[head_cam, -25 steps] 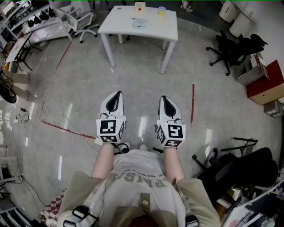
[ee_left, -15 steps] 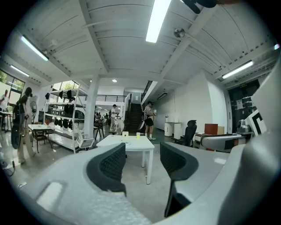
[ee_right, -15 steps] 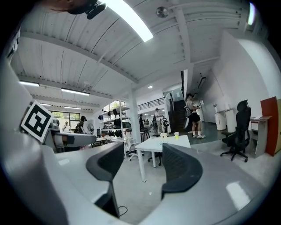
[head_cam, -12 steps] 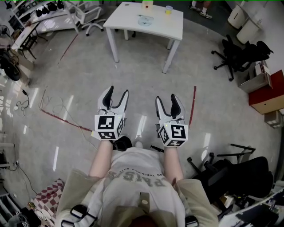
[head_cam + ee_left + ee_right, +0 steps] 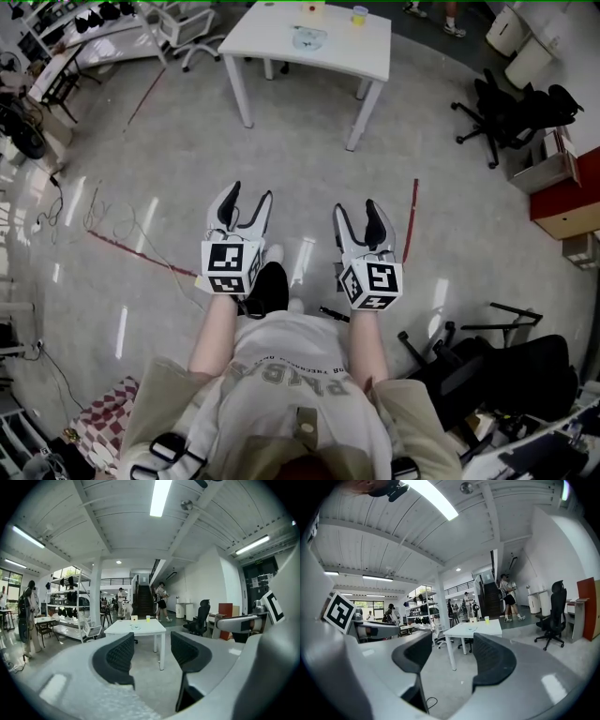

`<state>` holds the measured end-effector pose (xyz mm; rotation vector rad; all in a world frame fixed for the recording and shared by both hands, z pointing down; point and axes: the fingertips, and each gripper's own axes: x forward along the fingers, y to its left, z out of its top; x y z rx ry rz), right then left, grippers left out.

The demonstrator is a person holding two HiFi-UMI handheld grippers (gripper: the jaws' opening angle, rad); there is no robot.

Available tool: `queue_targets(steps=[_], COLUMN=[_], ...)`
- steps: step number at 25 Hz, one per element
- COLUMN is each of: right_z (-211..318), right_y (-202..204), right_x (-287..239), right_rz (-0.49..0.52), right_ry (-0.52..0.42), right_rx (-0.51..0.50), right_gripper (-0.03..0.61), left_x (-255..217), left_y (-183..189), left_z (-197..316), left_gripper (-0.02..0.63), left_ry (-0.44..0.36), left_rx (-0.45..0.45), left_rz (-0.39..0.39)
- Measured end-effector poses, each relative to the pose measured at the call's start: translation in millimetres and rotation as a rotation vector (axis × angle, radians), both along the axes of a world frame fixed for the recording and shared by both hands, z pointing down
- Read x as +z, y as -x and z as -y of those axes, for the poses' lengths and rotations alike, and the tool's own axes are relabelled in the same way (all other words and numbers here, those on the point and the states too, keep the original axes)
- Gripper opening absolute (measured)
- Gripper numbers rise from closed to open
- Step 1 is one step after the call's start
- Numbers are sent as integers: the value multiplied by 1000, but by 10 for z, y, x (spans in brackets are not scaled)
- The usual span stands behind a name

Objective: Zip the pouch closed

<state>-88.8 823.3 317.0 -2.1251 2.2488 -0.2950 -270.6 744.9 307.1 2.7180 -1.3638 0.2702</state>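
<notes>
A pale blue pouch point(image 5: 308, 38) lies on the white table point(image 5: 281, 49) far ahead across the floor, beside a yellow cup point(image 5: 360, 15). Both gripper views show that table point(image 5: 140, 631) point(image 5: 480, 631) small in the distance, with the pouch point(image 5: 136, 627) on top. My left gripper point(image 5: 247, 197) and right gripper point(image 5: 356, 210) hang side by side over the bare floor, well short of the table. Both have just opened, and the jaws stand wide with nothing between them point(image 5: 151, 651) point(image 5: 452, 656).
Black office chairs point(image 5: 506, 103) and a red cabinet point(image 5: 562, 183) stand at the right. A red tape line point(image 5: 410, 220) marks the floor beside my right gripper. Cables point(image 5: 122, 225) trail at the left. Another black chair point(image 5: 516, 366) sits close at lower right. People stand beyond the table.
Both grippers went from shut a second ago to wide open. A black shoe has come forward under the left gripper. The table sits a little higher in the head view.
</notes>
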Motion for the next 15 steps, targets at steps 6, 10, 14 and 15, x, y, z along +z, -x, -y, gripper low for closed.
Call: queue_targets(steps=[6, 10, 14, 15], right_z=[317, 676, 1060, 1167], right_y=[-56, -62, -62, -52], right_x=[-93, -98, -62, -62], right_rz=[-19, -12, 3, 6], right_ry=[-11, -9, -5, -5], right_rx=[5, 9, 16, 18], right_gripper=[249, 249, 249, 249], left_x=[-88, -6, 51, 44], left_y=[-102, -169, -198, -188], left_z=[412, 778, 1162, 1279], left_gripper=[255, 255, 255, 255], left_ry=[-11, 24, 36, 35], left_rx=[17, 56, 76, 77], left_rz=[-27, -13, -5, -3])
